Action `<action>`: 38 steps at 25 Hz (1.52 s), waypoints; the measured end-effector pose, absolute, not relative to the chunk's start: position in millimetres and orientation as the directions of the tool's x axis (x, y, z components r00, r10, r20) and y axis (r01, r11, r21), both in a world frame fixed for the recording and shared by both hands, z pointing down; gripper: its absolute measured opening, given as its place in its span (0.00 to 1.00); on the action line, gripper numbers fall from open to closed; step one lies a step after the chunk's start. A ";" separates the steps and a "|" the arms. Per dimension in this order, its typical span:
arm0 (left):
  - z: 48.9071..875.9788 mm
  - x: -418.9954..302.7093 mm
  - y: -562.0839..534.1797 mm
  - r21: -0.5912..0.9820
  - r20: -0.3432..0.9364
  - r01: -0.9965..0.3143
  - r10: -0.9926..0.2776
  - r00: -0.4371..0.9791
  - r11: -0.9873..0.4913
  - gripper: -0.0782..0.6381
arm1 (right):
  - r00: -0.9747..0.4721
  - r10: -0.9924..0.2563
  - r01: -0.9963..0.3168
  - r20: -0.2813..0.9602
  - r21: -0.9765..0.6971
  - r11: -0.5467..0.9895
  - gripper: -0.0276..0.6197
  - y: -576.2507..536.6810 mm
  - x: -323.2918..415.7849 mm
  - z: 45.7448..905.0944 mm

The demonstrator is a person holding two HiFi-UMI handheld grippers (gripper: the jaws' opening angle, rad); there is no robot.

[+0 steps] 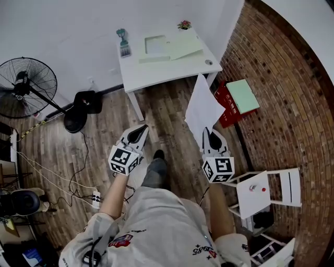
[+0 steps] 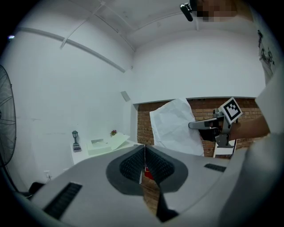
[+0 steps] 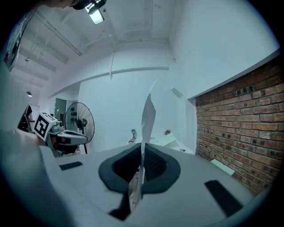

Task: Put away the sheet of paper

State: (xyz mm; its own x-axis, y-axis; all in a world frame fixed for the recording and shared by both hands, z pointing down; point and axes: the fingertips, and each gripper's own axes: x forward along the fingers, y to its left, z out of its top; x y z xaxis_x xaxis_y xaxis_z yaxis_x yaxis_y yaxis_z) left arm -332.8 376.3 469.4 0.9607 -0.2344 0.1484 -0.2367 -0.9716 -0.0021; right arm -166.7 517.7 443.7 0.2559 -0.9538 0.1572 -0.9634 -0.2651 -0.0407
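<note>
A brick wall [image 1: 292, 104] flanks the wooden floor [image 1: 162, 112] at three o'clock. The white table [image 1: 156, 73], likely the destination, stands at twelve. The sheet of paper [image 1: 202, 109] rises at one o'clock, pinched by its lower edge, seemingly for carrying. The right gripper [image 1: 210, 133] is clamped on it; the left gripper [image 1: 140, 130], jaws together, holds nothing.

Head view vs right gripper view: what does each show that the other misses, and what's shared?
Head view only: white chair and the person's shoe on the floor. Right gripper view only: ceiling lamp, and the right gripper shut on the sheet of paper, seen edge-on. Both: the paper, fan, white table, left gripper.
</note>
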 end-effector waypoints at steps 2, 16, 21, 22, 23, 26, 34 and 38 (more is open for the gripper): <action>473.7 -317.2 357.2 0.000 0.149 -0.227 -0.225 0.963 -0.974 0.14 | 0.262 -0.951 -0.962 0.164 -0.035 -0.271 0.04 498.6 -153.6 447.6; 466.5 -198.2 172.1 0.027 0.133 -0.167 -0.162 0.978 -0.986 0.14 | 0.292 -0.934 -0.955 0.205 0.013 -0.296 0.04 318.4 -59.1 432.3; 467.9 -170.2 130.4 0.035 0.140 -0.140 -0.134 0.981 -0.989 0.14 | 0.299 -0.933 -0.954 0.201 0.028 -0.300 0.04 275.5 -39.4 423.2; 469.9 -166.3 125.4 0.038 0.142 -0.138 -0.132 0.981 -0.990 0.14 | 0.298 -0.932 -0.954 0.205 0.030 -0.299 0.04 269.4 -35.8 423.2; 471.8 -162.8 119.6 0.040 0.144 -0.138 -0.131 0.981 -0.990 0.14 | 0.296 -0.932 -0.955 0.207 0.033 -0.296 0.04 262.7 -32.2 423.0; 475.4 -154.0 97.1 0.046 0.145 -0.154 -0.146 0.979 -0.987 0.14 | 0.279 -0.938 -0.960 0.206 0.046 -0.276 0.04 237.9 -21.9 420.0; 481.6 -134.0 42.2 0.053 0.154 -0.238 -0.228 0.961 -0.970 0.14 | 0.199 -0.962 -0.980 0.186 0.058 -0.191 0.04 171.9 11.7 419.5; 485.9 -123.1 8.3 0.047 0.164 -0.306 -0.295 0.941 -0.951 0.14 | 0.126 -0.978 -0.992 0.166 0.035 -0.122 0.04 121.5 35.5 424.5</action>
